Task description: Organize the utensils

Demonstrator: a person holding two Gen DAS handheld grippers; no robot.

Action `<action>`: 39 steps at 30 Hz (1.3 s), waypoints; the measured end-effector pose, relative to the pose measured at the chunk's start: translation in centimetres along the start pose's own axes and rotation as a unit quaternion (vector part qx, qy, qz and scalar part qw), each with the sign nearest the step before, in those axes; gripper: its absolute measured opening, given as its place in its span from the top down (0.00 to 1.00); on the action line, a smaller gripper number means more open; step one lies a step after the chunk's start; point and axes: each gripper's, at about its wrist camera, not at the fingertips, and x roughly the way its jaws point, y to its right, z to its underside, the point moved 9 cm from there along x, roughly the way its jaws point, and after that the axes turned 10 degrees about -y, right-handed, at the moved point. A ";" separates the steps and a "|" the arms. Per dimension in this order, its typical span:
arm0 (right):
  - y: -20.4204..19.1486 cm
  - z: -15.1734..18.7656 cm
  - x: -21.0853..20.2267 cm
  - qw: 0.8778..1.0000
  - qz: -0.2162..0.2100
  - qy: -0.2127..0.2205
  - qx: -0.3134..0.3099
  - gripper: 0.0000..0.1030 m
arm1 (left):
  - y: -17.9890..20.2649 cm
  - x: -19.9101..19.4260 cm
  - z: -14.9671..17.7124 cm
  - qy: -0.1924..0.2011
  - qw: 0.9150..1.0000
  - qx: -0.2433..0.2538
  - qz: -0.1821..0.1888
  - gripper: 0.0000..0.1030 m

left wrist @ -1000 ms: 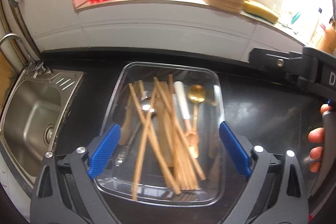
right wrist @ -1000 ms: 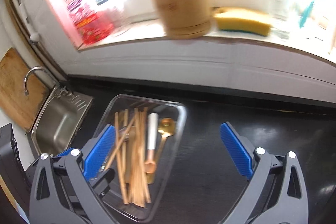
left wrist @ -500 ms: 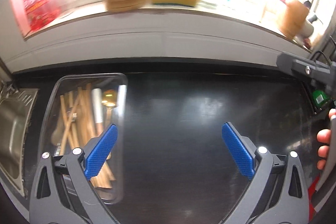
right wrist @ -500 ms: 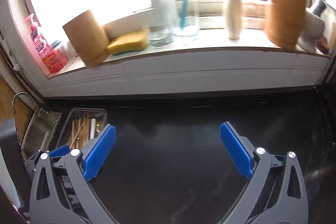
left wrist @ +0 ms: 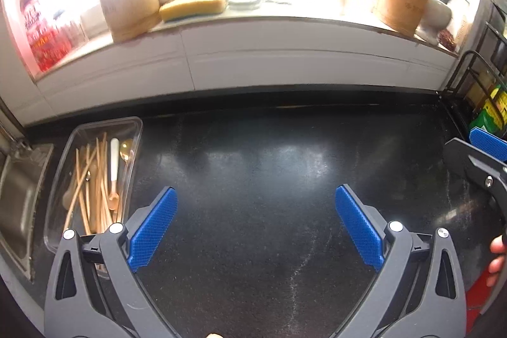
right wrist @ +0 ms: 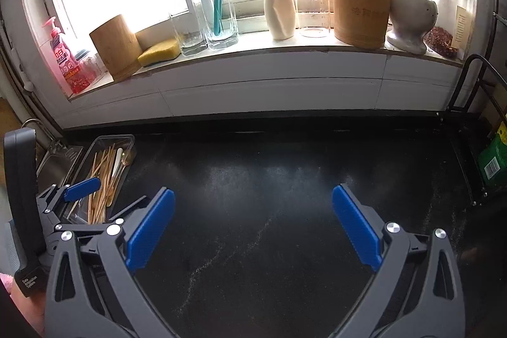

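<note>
Lying jumbled in a clear plastic tray [left wrist: 133,129] at the left of both views, the utensils are the task's things: a loose sheaf of wooden chopsticks [left wrist: 92,179] crossing one another at odd angles, a white-handled piece [left wrist: 114,159] with a copper-toned end, and a gold spoon [left wrist: 126,145] with a round polished bowl. The tray is rectangular with rounded corners and glossy see-through walls, and it sits on the counter just beside the stainless steel sink [left wrist: 19,195].

As a judgement, sorting is left to do: everything in the tray is mixed, nothing grouped by kind. Whether some pieces have already gone elsewhere cannot be settled; the bamboo holder [right wrist: 361,5] at the upper right of the sill does carry dark spoons, while the plain bamboo cylinder [right wrist: 115,46] at upper left shows nothing rising above its rim.

The left gripper [left wrist: 256,224] hangs over bare counter with its jaws spread wide and nothing between the textured blue pads [left wrist: 152,230]; the right gripper [right wrist: 253,224] is likewise released and holds nothing.

Outward, the black stone countertop [right wrist: 269,179] is speckled, slightly reflective, with pale veins. On the white tiled sill stand a yellow sponge [right wrist: 158,51], clear glass vases [right wrist: 193,21], a cream squeeze bottle [right wrist: 279,5] and a grey stone mortar [right wrist: 408,18].
</note>
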 end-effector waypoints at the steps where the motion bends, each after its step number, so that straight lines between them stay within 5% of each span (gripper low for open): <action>1: 0.0 0.2 -0.5 1.000 -0.003 0.002 -0.005 0.07 | 0.4 -0.5 0.2 0.006 1.000 0.003 -0.006 0.06; 12: 0.3 1.8 -2.1 1.000 0.007 0.009 -0.018 0.07 | 1.6 -3.0 3.0 0.014 0.999 -0.030 0.008 0.06; 39: -2.1 2.8 -0.9 0.999 0.022 -0.013 0.029 0.07 | -3.6 -2.7 4.3 -0.004 0.999 -0.037 -0.015 0.06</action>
